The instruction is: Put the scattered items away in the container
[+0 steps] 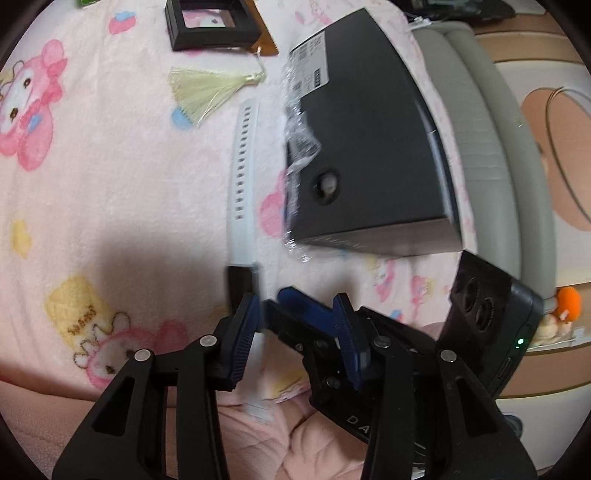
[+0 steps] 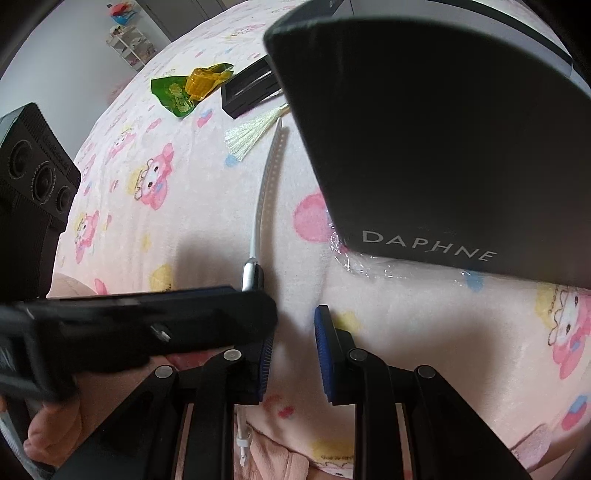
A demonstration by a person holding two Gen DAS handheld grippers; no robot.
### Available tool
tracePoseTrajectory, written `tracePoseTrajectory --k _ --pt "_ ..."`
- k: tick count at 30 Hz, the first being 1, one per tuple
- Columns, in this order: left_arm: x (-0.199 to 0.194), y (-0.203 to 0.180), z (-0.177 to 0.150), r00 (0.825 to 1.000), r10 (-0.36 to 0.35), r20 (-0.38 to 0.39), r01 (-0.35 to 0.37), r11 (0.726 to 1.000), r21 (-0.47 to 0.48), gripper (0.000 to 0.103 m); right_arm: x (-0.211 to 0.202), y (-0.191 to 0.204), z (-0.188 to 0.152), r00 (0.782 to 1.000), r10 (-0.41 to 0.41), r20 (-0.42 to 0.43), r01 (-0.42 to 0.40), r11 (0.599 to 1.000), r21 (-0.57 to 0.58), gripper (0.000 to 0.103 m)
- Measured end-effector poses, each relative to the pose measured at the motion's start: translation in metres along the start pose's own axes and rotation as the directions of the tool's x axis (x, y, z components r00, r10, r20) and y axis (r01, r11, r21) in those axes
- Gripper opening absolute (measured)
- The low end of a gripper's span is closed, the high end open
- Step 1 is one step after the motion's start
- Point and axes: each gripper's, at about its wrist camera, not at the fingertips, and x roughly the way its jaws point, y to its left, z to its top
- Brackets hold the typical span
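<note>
A white watch strap with holes (image 1: 242, 177) lies on the pink blanket, its dark body (image 1: 240, 290) at the near end. My left gripper (image 1: 295, 301) is open, its left finger beside that dark body. The right gripper's finger (image 1: 306, 306) crosses between my left fingers. In the right wrist view the strap (image 2: 269, 177) ends in a metallic piece (image 2: 253, 275) just ahead of my open right gripper (image 2: 295, 328), which holds nothing. The left gripper's finger (image 2: 166, 325) lies across its left side. The black "DAPHNE" box (image 2: 443, 147) (image 1: 369, 147) sits to the right, with torn plastic wrap.
A pale tassel (image 1: 207, 90) and a black frame box (image 1: 212, 24) lie further off. Green and yellow wrappers (image 2: 192, 88) lie at the far side. A grey padded edge (image 1: 480, 129) borders the blanket on the right. A white cable (image 2: 243, 435) runs under my right gripper.
</note>
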Motion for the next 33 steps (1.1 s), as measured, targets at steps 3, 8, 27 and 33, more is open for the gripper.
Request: tracePoseTrajectory --k 3,8,27,33 --pt "0.004 0.002 0.0 1.0 -0.002 -0.019 0.002 1.0 -0.006 0.04 -0.014 -0.004 0.002 1.0 -0.013 0.002 0.013 1.0 -0.005 0.021" --pt "0.006 0.004 0.0 0.999 0.006 -0.041 -0.006 1.0 -0.004 0.04 -0.024 -0.008 0.003 0.997 -0.079 0.014 0.079 0.997 -0.008 0.021" --pt "0.008 0.022 0.008 0.994 0.109 0.002 -0.108 0.99 -0.093 0.04 0.017 0.011 -0.01 0.996 0.022 -0.086 -0.027 0.997 -0.067 0.024" --pt "0.016 0.021 0.007 0.988 0.151 -0.017 -0.151 0.985 -0.079 0.04 0.012 0.018 -0.014 0.994 0.066 -0.084 -0.075 0.991 -0.109 0.025"
